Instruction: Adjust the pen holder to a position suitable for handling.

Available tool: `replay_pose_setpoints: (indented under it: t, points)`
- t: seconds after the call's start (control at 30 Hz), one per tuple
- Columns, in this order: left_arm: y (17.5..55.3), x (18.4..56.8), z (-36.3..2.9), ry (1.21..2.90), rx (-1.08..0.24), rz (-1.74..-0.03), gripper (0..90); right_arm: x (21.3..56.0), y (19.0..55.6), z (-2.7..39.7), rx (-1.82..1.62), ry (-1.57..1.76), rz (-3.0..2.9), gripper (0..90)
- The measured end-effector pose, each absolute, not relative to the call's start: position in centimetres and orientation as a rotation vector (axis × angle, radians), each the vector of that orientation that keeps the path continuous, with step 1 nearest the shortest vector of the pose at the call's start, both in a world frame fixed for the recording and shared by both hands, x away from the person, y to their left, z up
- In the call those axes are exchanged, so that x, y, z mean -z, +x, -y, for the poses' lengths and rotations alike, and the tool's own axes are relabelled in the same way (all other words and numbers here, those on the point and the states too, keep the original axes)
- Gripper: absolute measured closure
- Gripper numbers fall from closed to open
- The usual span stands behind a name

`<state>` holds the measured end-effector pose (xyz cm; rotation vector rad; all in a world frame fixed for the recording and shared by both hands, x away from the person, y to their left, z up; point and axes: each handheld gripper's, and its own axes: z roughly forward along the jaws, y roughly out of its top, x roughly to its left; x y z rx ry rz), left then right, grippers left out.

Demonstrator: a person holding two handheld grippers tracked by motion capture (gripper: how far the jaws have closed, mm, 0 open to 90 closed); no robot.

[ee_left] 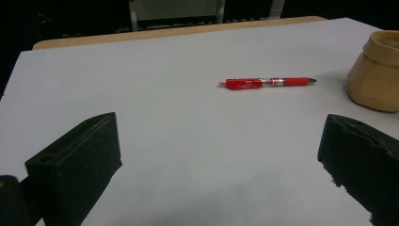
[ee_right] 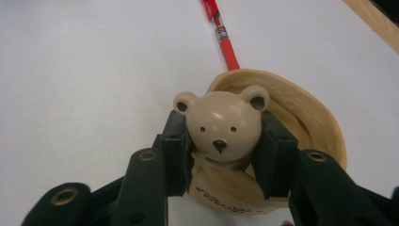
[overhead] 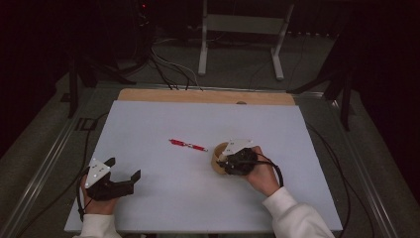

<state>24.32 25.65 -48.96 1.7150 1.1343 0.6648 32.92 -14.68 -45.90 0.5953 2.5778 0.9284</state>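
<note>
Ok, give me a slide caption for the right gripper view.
Right gripper clamps a tan bear-faced wooden holder on the white table, red pen lying just beyond.

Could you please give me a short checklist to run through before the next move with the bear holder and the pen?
1. Right gripper shut on the bear holder: ok, both jaws press on the bear's head.
2. Holder's rim clear of the red pen: ok in the high view, apart; in the right gripper view the rim hides the pen's near end.
3. Pen lies flat on the white table, free of both grippers: ok.
4. Left gripper open and apart from the pen: ok.
5. Holder lifted or resting on the table: cannot tell.
</note>
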Motion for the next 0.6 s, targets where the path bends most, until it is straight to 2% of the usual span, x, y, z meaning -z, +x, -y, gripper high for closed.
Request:
replay_pose_setpoints:
  t: [0.1,0.3,0.37,0.6]
  points:
    - [24.3,49.0,-25.6,1.716,-0.665,-1.134,0.4,46.2,32.9,15.0,-0.962,0.627,-2.589,56.9]
    - [24.3,49.0,-25.6,1.715,-0.667,-1.135,0.4,46.3,32.5,15.2,-1.065,0.665,-2.563,23.9]
    - [24.3,49.0,-25.7,1.714,-0.668,-1.135,0.4,46.0,32.3,15.3,-1.106,0.682,-2.526,16.3]
    - [24.3,48.9,-25.7,1.711,-0.669,-1.137,0.4,44.7,32.0,17.2,-1.287,0.78,-2.397,0.7]
